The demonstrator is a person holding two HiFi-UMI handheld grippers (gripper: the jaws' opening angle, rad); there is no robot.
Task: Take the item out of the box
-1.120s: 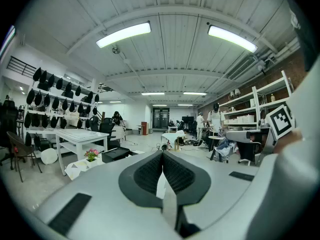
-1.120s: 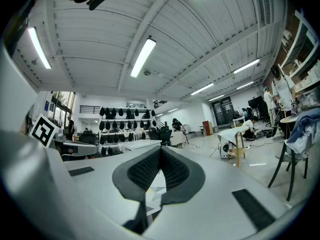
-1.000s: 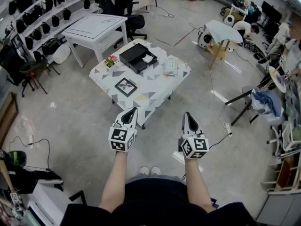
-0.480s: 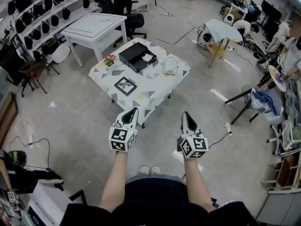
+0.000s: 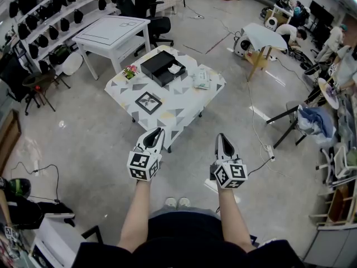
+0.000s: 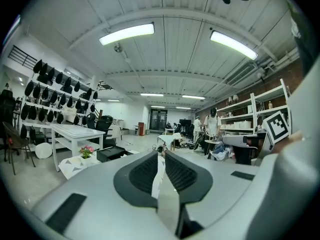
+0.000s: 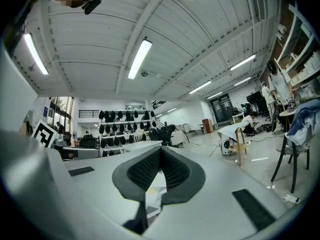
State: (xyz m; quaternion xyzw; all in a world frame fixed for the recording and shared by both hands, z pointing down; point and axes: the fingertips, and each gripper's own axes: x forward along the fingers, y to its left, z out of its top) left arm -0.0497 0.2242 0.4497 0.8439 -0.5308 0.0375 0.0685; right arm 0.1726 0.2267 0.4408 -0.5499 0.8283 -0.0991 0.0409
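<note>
Two claws: level in mid-air over the floor, well apart from the surface [image 5: 184, 102], touching nothing.
Left claw [image 5: 158, 132]: parted by a sliver only, jaws just been opening; nothing between them.
Right claw [image 5: 222, 135]: pressed together, empty.
Box [image 5: 159, 65]: black, open-topped, on far part of the surface, near a small pot of pink flowers [image 5: 131, 71].
Item [image 5: 175, 69]: white, lying inside the box; too small to tell more.
Framed picture [image 5: 149, 103]: flat on near part of the surface.
</note>
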